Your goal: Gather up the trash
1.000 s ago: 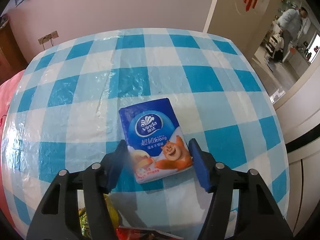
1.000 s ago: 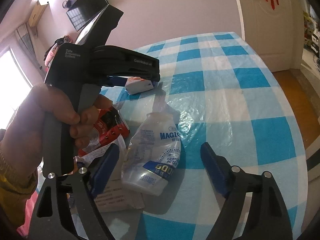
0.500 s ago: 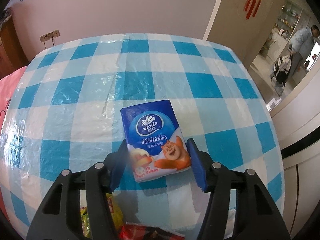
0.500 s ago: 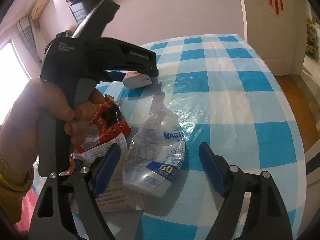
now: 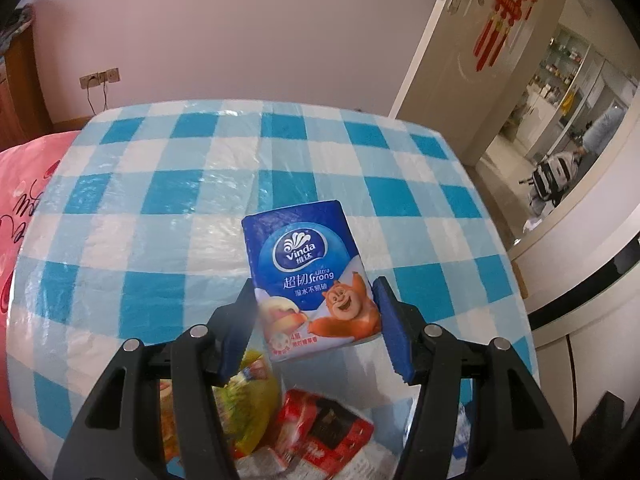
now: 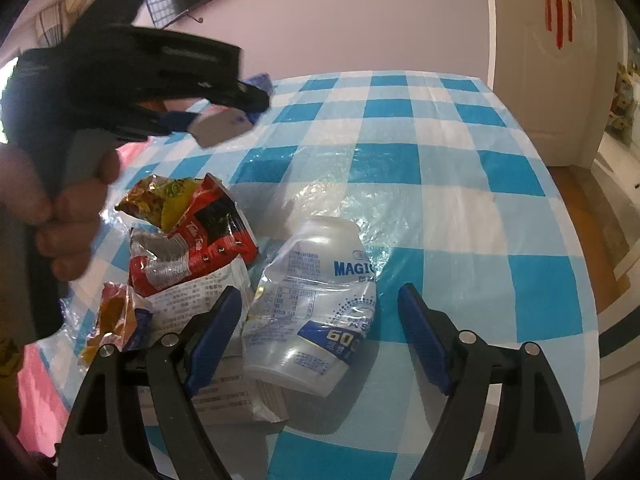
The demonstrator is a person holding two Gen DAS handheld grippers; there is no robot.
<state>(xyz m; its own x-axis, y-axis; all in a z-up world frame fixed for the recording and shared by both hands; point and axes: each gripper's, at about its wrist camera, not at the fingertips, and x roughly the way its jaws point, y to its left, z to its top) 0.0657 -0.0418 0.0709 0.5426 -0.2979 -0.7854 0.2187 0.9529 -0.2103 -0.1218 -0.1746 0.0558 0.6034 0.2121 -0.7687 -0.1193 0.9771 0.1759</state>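
Only right wrist shows crushed bottle [image 6: 316, 304] (uncapped).

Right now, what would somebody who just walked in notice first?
Probably the blue tissue pack with a cartoon bear, clamped in the left gripper and lifted above the blue checked table. Next, the crushed white plastic bottle lying between the open fingers of the right gripper, with the crumpled red snack wrapper at its left.

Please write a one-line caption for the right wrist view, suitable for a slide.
Open right claw above a crushed plastic bottle beside snack wrappers; left claw holds a tissue pack.
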